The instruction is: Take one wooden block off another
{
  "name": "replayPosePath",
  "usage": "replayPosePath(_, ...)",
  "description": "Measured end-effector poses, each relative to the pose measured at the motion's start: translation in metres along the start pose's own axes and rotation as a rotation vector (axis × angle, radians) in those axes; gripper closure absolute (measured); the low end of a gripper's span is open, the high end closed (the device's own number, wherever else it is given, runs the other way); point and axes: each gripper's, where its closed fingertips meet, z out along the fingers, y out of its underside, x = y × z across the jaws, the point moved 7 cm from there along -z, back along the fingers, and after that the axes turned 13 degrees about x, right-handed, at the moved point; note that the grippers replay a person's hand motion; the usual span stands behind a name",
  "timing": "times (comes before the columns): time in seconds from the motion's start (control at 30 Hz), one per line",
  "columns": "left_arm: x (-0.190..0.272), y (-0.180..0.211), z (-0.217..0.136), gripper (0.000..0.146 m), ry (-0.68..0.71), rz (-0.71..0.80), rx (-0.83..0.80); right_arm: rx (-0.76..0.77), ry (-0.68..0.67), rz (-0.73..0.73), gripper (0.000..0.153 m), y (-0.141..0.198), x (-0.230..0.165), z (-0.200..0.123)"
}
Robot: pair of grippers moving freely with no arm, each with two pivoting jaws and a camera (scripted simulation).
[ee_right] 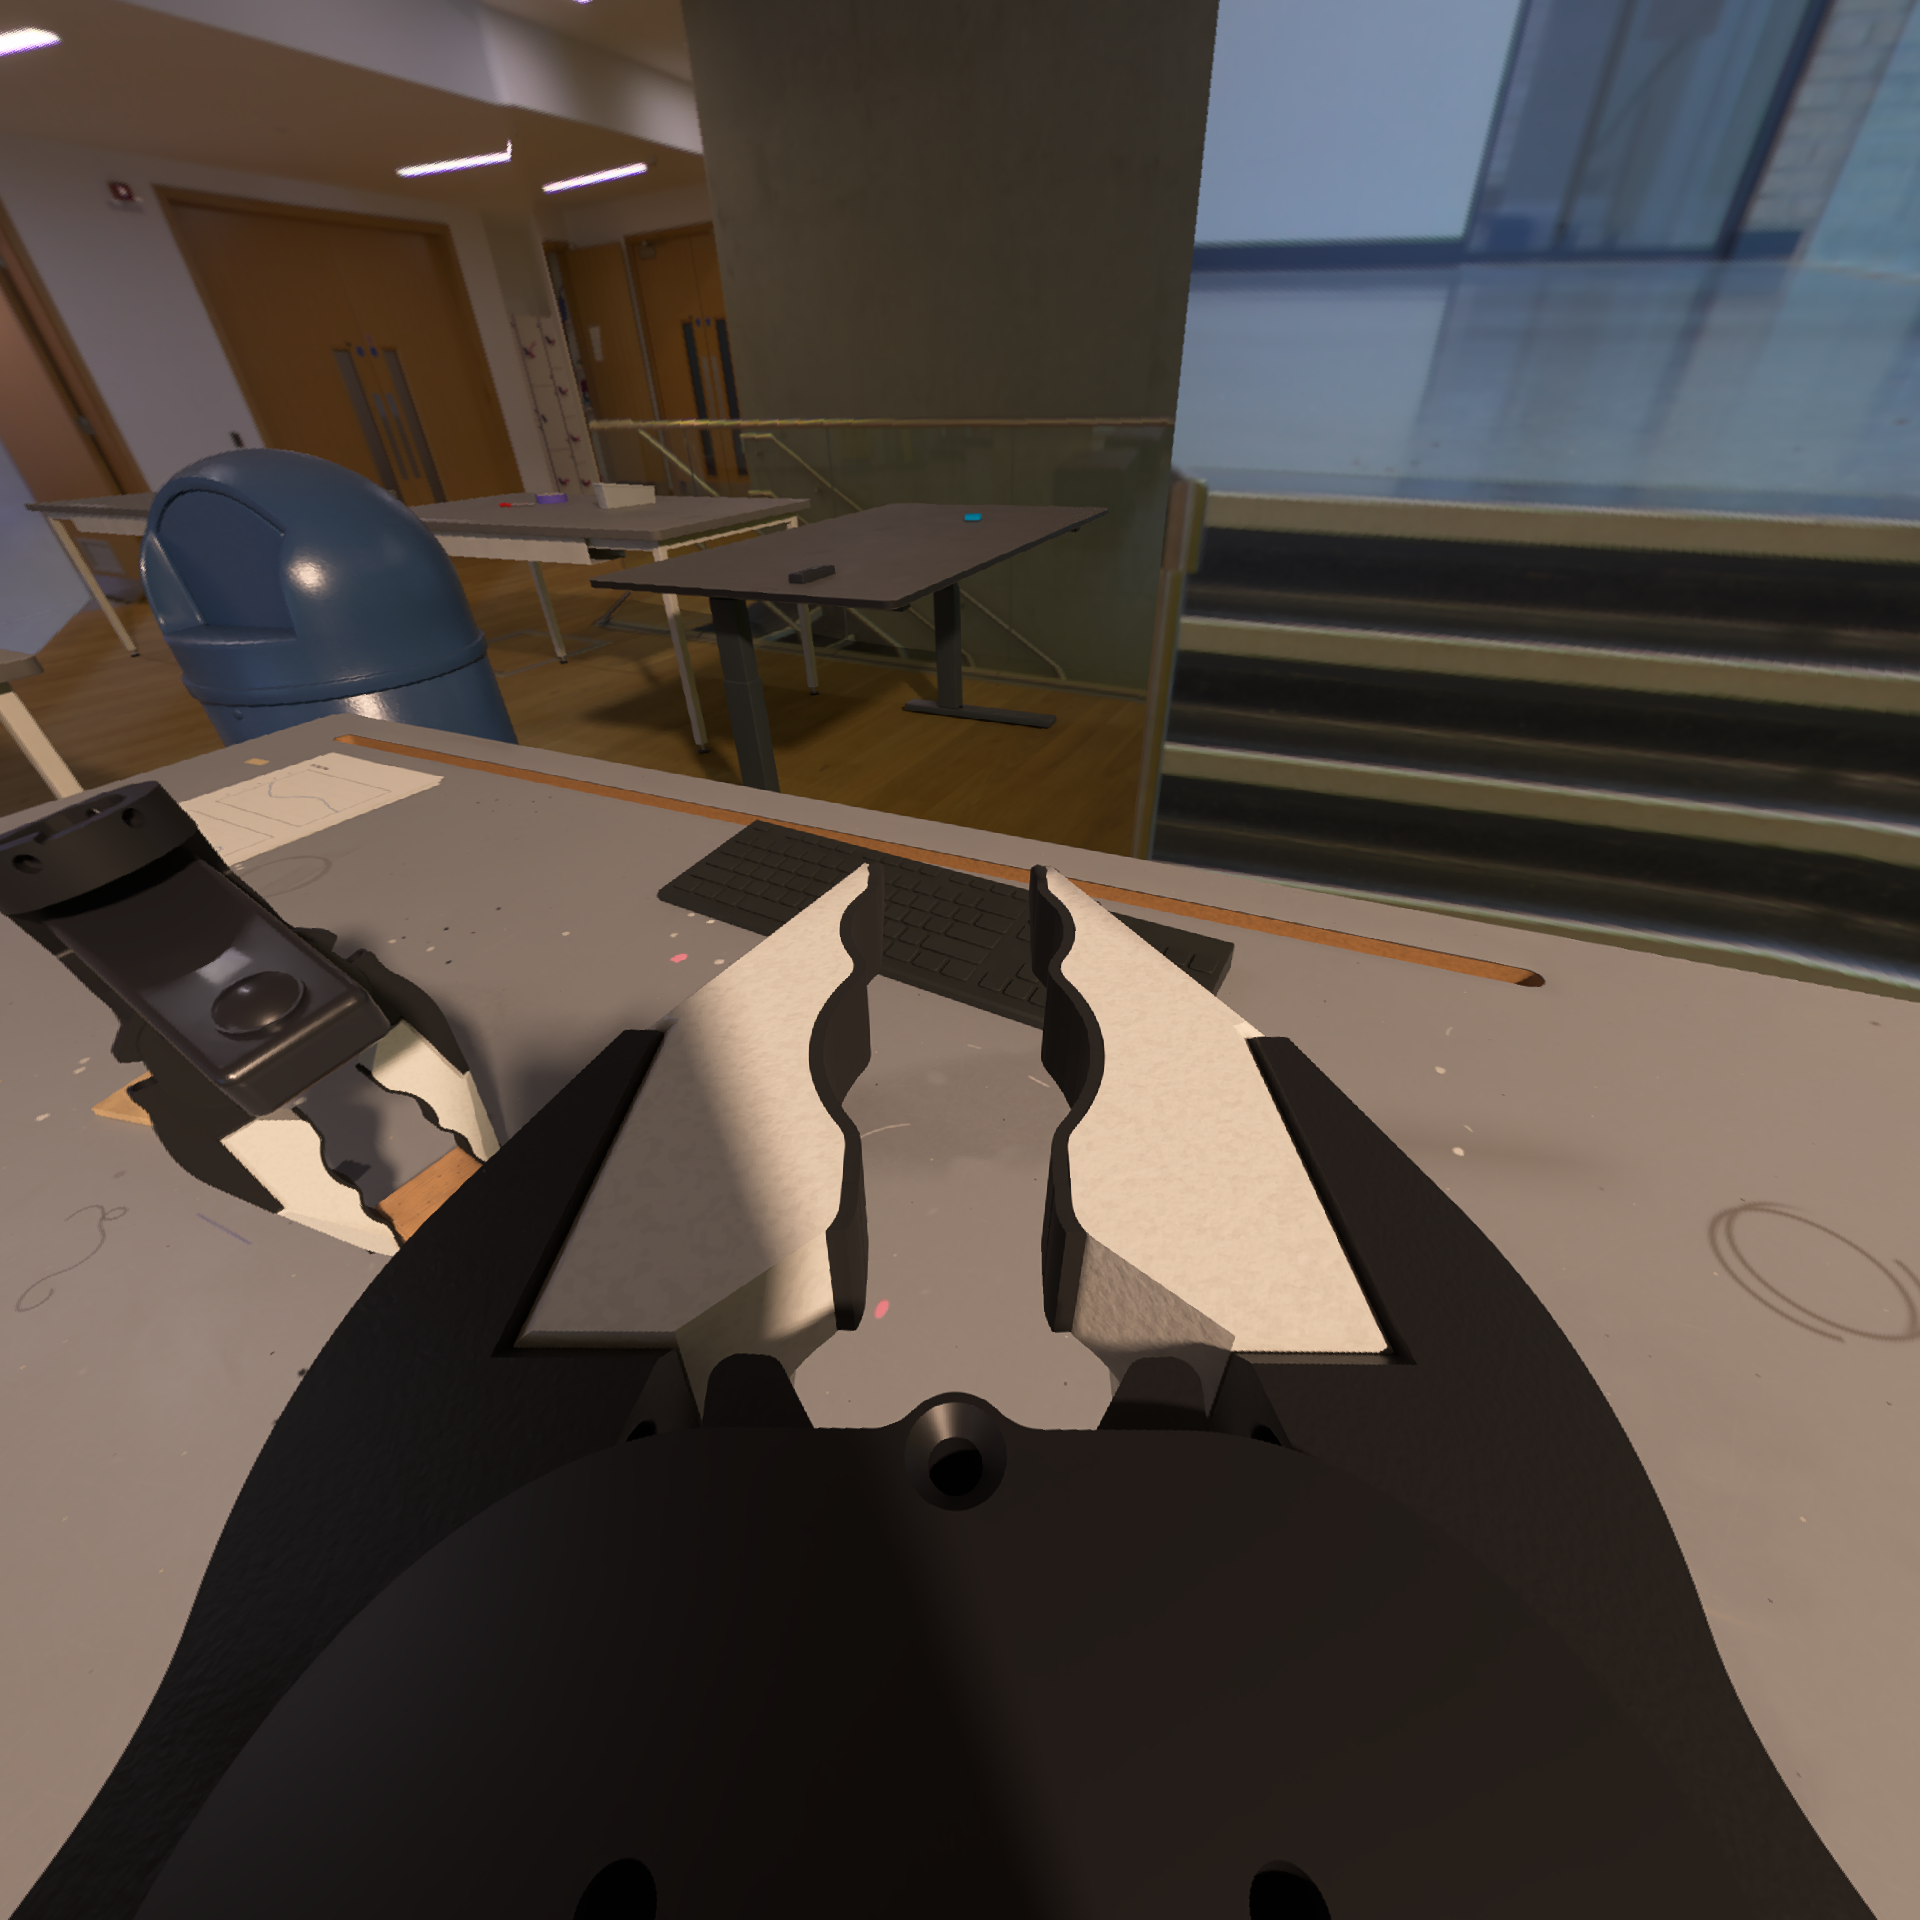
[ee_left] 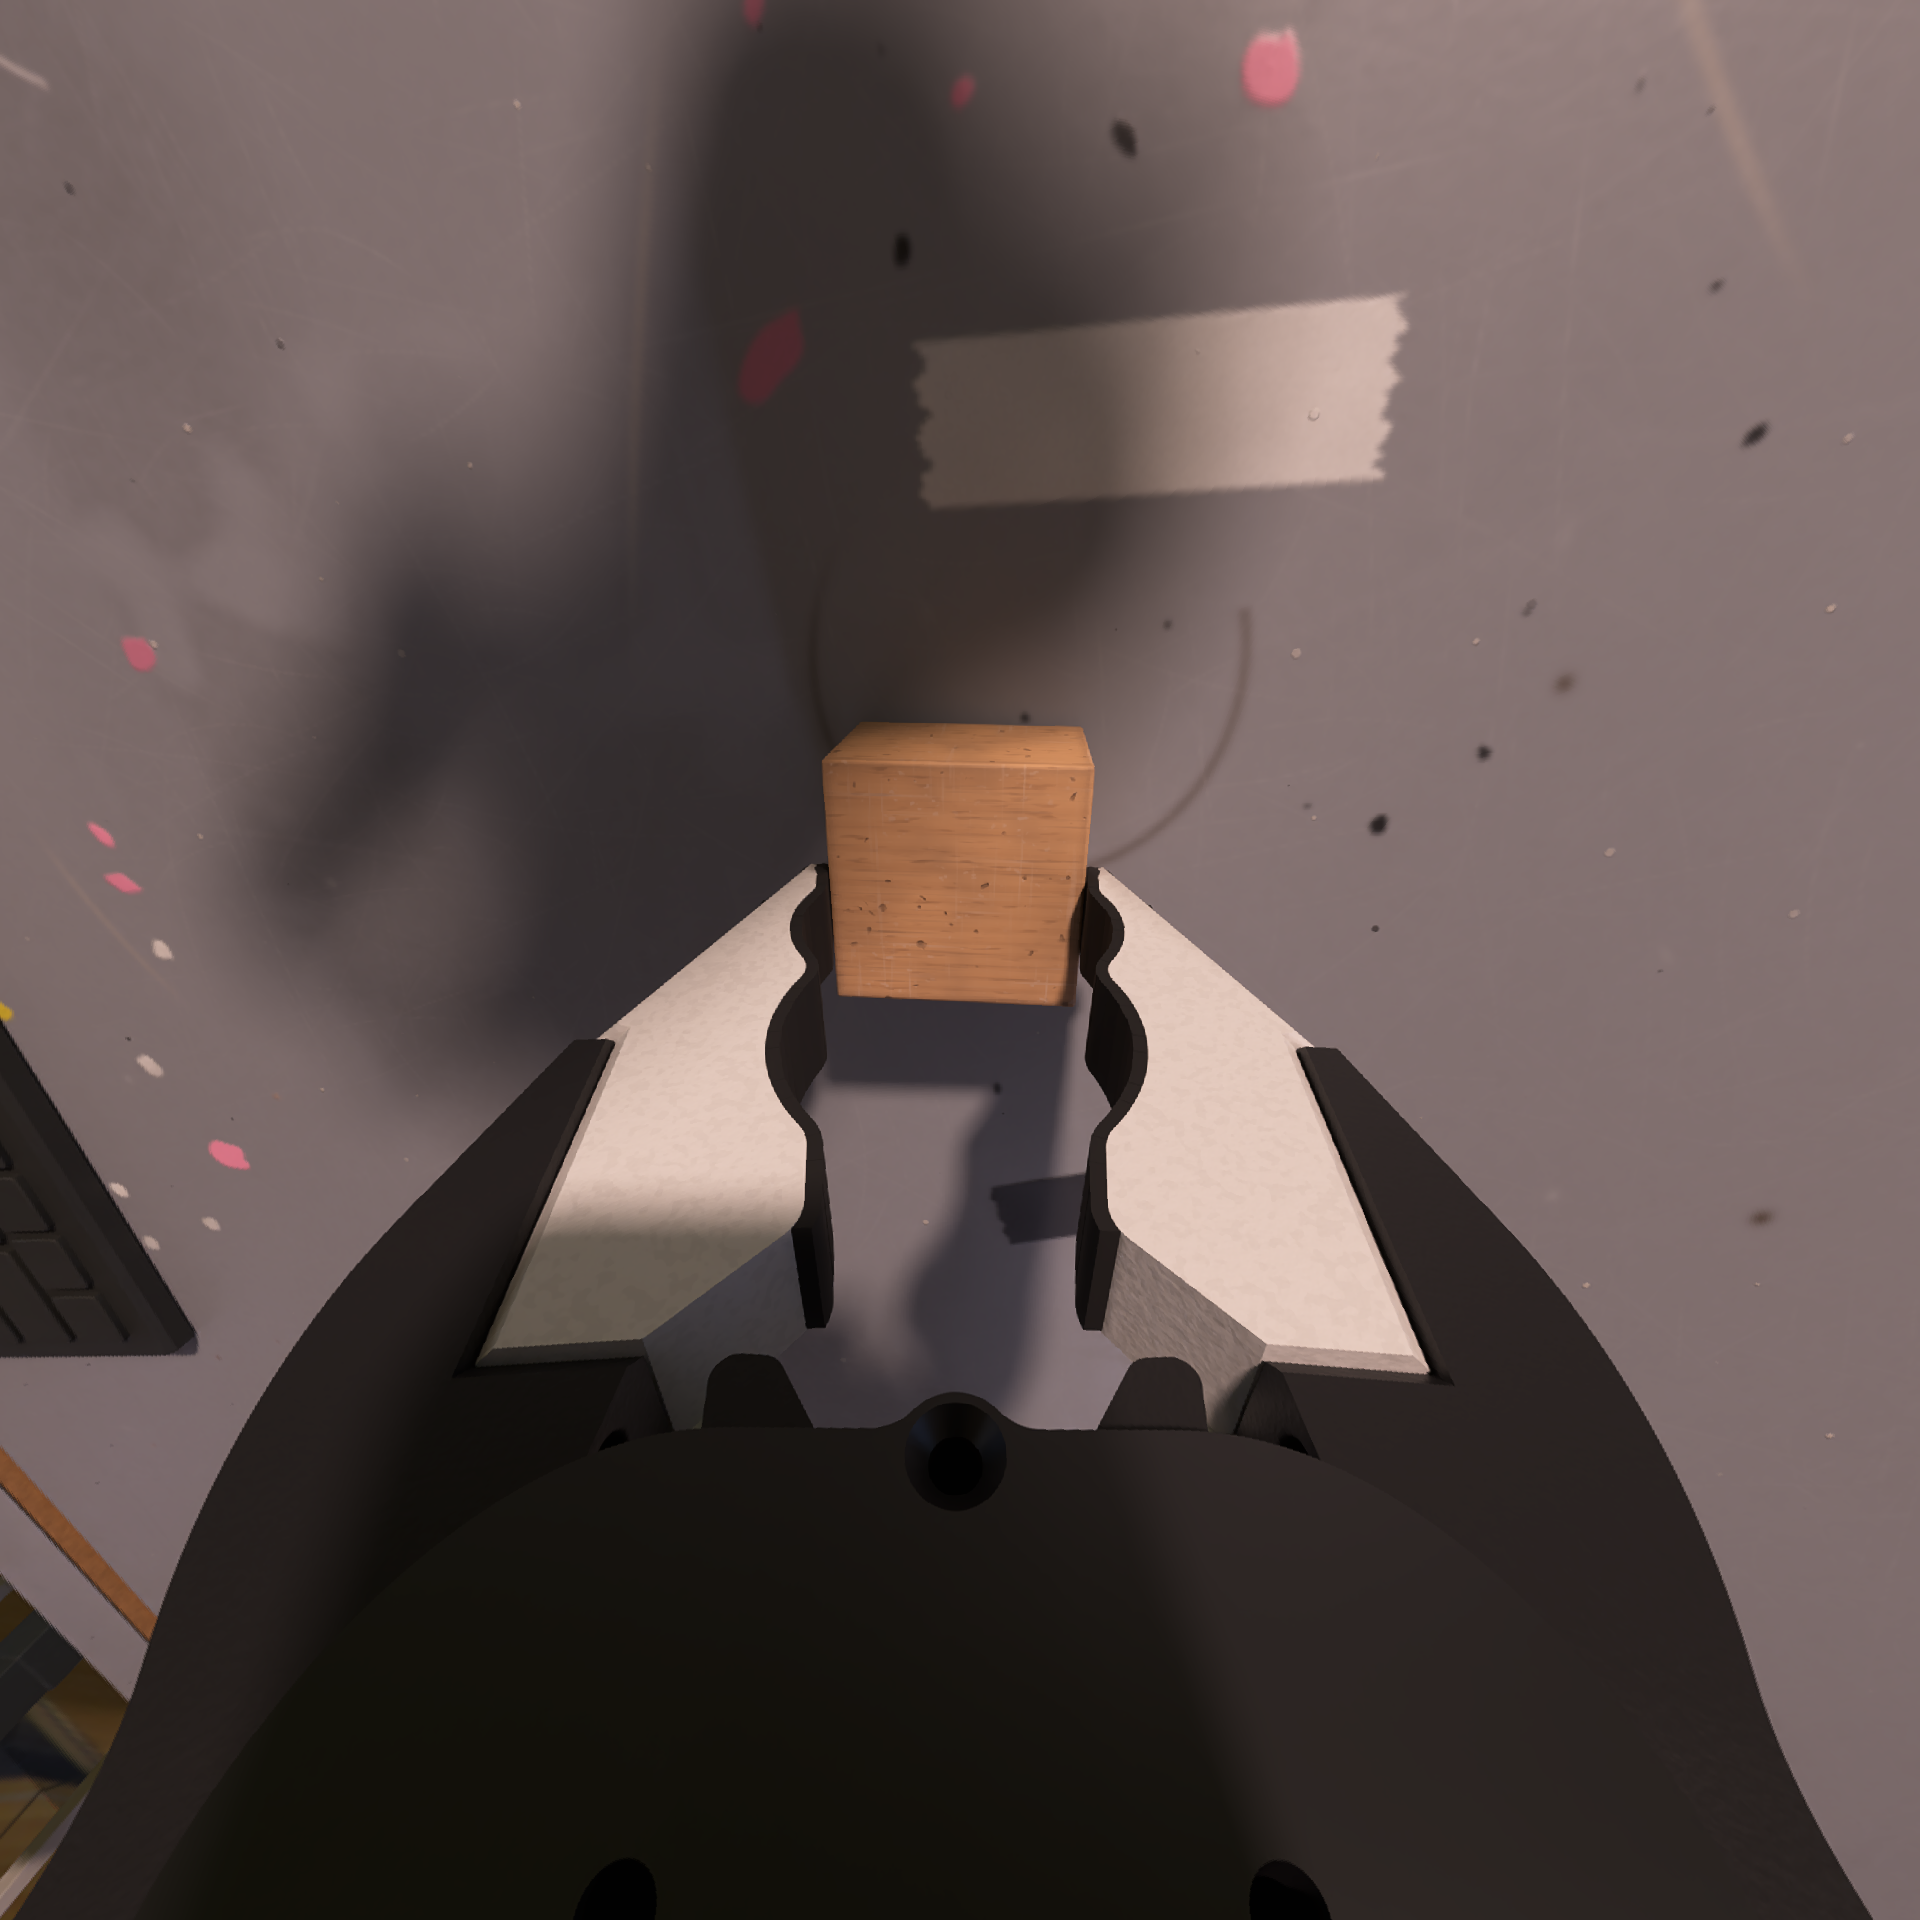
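The left gripper [ee_left: 956, 883] is clamped on a wooden block [ee_left: 958, 868], apparently lifted mid-table; setting down follows. The right gripper [ee_right: 951, 883] is held apart, empty.

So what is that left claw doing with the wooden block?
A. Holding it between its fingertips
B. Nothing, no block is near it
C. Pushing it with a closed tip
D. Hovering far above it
A: in the left wrist view the left claw has its two fingertips against the sides of the wooden block.
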Motion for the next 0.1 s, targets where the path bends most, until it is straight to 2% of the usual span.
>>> replayPosePath(0.1,-0.0001,0.001,0.0018,0.098,0.002,0.002,-0.016,-0.007,-0.006,-0.003,0.124,0.0014,0.0007,0.0014)
